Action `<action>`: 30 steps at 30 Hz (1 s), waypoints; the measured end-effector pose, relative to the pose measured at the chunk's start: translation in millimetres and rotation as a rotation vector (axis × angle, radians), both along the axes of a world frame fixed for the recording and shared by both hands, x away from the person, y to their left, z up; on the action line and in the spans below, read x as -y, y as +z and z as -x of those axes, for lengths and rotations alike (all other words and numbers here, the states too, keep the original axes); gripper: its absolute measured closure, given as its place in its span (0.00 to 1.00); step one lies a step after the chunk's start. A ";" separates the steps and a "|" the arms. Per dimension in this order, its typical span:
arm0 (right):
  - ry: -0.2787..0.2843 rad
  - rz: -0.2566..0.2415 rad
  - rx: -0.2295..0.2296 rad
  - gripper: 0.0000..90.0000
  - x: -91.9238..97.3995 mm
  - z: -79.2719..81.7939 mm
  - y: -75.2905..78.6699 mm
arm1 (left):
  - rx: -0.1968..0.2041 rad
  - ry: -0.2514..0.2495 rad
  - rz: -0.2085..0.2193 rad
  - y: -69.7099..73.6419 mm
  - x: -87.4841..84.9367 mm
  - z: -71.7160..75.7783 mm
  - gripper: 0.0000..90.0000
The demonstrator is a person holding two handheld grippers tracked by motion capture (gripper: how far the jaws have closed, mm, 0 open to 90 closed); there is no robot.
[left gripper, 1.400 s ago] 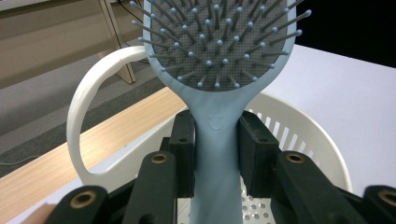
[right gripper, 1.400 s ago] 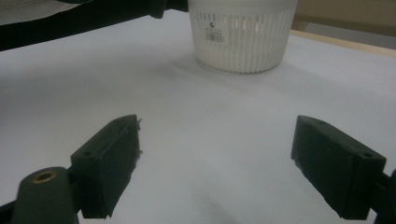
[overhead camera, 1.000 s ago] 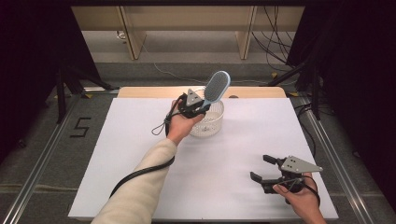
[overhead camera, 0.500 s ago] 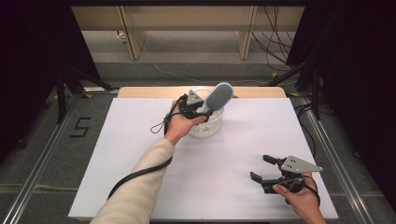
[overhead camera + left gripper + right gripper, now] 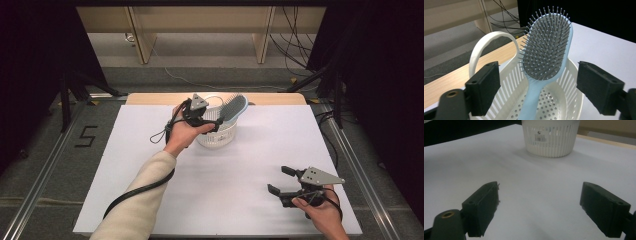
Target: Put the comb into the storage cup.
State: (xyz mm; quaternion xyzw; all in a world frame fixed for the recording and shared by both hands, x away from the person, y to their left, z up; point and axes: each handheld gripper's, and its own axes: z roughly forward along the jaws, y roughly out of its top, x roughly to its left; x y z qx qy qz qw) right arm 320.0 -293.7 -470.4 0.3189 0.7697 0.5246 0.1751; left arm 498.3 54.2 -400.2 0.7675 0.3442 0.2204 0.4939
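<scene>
A light blue hairbrush [image 5: 234,107] stands tilted in a white slotted basket [image 5: 216,135] at the far middle of the table, its handle down inside and its bristled head [image 5: 546,50] leaning over the rim. My left gripper [image 5: 212,122] hovers at the basket's near-left rim. Its jaws have just been opening and now stand wide on either side of the brush handle without touching it, as the left gripper view shows [image 5: 539,92]. My right gripper [image 5: 279,179] rests open near the front right edge, nothing between its jaws [image 5: 539,202].
The basket [image 5: 506,82] has a perforated floor and a white loop handle [image 5: 491,40] raised at its far side. A white sheet [image 5: 250,165] covers the table; a wooden strip [image 5: 150,98] runs along its far edge. Cables lie on the floor beyond.
The brush, held up at a slant over the basket a second ago, has come down into it. My left jaws have let go of it. The right hand has not moved.
</scene>
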 end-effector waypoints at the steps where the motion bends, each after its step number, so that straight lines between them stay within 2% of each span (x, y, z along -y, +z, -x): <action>1: 0.001 0.000 0.000 0.18 0.1 0.0 0.0 | -0.004 0.003 0.001 0.8 -1.2 1.0 0.18; 7: -0.001 0.000 -0.002 0.18 0.3 0.2 0.2 | -0.023 0.001 -0.001 4.2 -6.3 5.7 0.16; 9: 0.000 0.001 -0.001 0.18 0.4 0.1 0.2 | -0.043 -0.007 0.020 5.6 -8.2 8.5 0.16; 14: 0.000 0.000 -0.002 0.18 0.5 -0.1 0.0 | -0.041 -0.013 0.017 6.9 -12.7 13.2 0.15; 30: -0.004 0.000 -0.001 0.18 0.1 -0.1 -0.2 | -0.032 0.015 -0.020 2.5 -35.6 30.8 0.15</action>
